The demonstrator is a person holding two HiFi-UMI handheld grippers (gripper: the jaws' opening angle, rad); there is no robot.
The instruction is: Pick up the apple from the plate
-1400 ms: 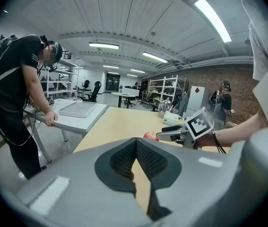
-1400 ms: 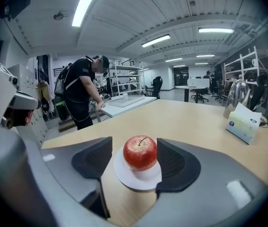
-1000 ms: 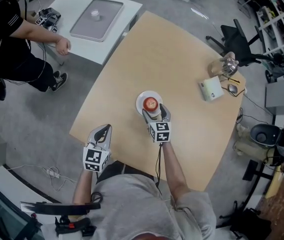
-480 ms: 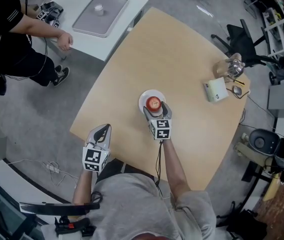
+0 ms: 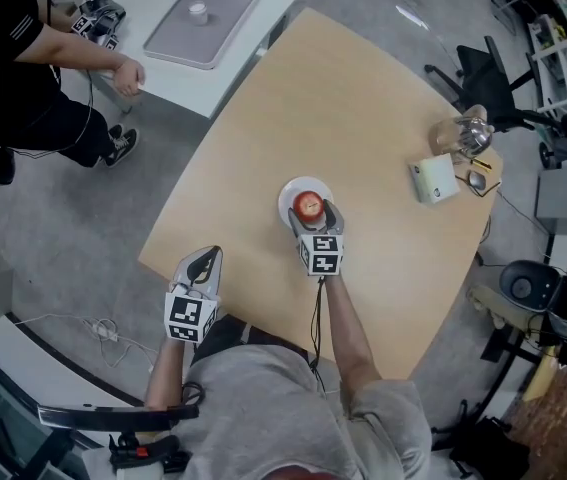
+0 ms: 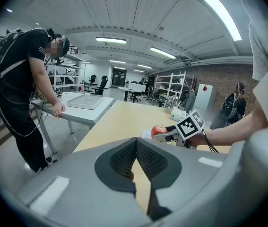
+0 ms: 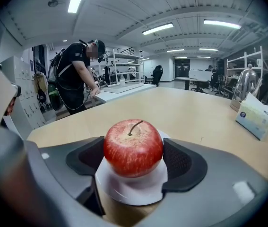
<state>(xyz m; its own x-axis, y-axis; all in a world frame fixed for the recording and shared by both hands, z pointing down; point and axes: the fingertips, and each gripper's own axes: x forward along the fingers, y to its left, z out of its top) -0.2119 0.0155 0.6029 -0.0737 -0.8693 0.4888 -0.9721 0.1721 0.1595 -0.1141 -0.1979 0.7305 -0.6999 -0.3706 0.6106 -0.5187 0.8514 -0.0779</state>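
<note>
A red apple (image 5: 309, 205) (image 7: 134, 148) stands upright, stem up, on a small white plate (image 5: 288, 196) (image 7: 134, 193) in the middle of the tan table (image 5: 363, 98). My right gripper (image 5: 313, 214) (image 7: 134, 156) reaches over the plate's near side, and its two dark pads press the apple's left and right sides. The apple still rests on the plate. My left gripper (image 5: 205, 260) (image 6: 136, 143) hangs at the table's near left edge, shut, with nothing in it. From the left gripper view the apple (image 6: 158, 129) shows beside the right gripper's marker cube (image 6: 190, 125).
A white tissue box (image 5: 433, 180) and a glass kettle (image 5: 463, 133) stand at the table's far right. A person in black (image 5: 23, 58) leans on a white side table with a grey tray (image 5: 198, 13) at the far left. A black chair (image 5: 483, 83) stands beyond.
My right gripper has slid forward over the plate until its pads flank and touch the apple. The left gripper has stayed where it was.
</note>
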